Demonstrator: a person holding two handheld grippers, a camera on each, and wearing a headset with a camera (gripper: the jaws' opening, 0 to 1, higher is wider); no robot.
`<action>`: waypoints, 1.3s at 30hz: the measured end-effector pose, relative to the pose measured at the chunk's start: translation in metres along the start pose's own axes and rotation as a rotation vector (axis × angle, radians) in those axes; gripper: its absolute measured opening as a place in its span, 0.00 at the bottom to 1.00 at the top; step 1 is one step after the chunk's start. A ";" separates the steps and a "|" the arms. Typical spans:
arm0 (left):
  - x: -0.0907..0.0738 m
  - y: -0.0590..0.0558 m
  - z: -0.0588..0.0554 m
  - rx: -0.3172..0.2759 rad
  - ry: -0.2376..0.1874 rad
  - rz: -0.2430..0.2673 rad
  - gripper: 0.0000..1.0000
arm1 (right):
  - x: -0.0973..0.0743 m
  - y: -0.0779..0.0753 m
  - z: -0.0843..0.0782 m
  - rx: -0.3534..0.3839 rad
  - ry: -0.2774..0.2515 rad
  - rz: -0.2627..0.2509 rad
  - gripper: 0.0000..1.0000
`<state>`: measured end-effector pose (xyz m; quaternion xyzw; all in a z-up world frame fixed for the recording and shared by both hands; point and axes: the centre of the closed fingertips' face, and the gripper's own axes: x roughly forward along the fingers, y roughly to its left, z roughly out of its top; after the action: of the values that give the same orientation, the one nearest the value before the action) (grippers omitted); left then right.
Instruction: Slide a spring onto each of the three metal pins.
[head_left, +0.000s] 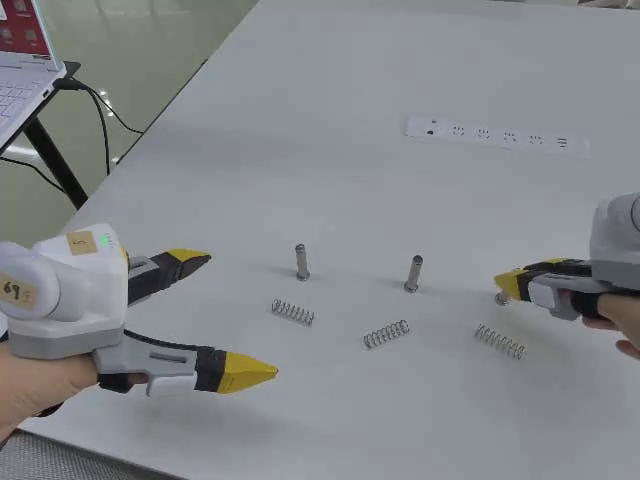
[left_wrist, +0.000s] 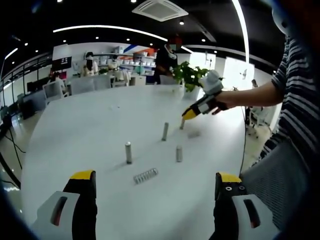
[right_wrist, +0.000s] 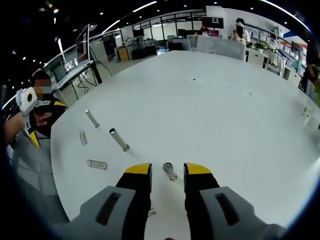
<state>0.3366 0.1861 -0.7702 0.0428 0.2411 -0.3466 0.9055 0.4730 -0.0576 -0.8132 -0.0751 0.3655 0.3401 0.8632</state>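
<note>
nearest the person, the left gripper (head_left: 238, 314) hovers low over the white table (head_left: 330, 130), jaws spread wide with nothing between them; just ahead of them the left spring (head_left: 292, 312) lies flat; in the left gripper view its long axis runs roughly from one jaw towards the other, so closing as they stand would, i judge, press it end to end; a turn of the wrist would let the jaws take it across the coil; this gripper is plainly the nearer one to that spring; the middle spring (head_left: 386, 334) and right spring (head_left: 499, 341) also lie flat, each a little nearer than a pin; behind them the left pin (head_left: 301, 262) and middle pin (head_left: 414, 273) stand upright and bare; the right pin (right_wrist: 169, 171) stands between the jaws of the right gripper (head_left: 508, 286), which are drawn close with a sliver of table either side, so not clamped; no spring is on a pin yet; farther off sit a power strip (head_left: 497, 136) and a laptop (head_left: 25, 60).
</note>
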 end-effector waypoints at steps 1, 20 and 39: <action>0.000 0.000 0.000 0.000 0.000 0.000 0.96 | 0.000 0.000 0.000 0.001 0.002 0.002 0.24; 0.003 -0.001 0.000 -0.002 0.002 -0.007 0.97 | -0.002 0.009 -0.005 0.027 -0.010 0.027 0.34; 0.000 -0.001 -0.003 -0.008 0.005 -0.005 0.97 | -0.017 0.015 -0.019 -0.026 0.035 0.096 0.34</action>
<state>0.3345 0.1859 -0.7722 0.0393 0.2452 -0.3478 0.9041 0.4439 -0.0627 -0.8136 -0.0748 0.3791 0.3845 0.8384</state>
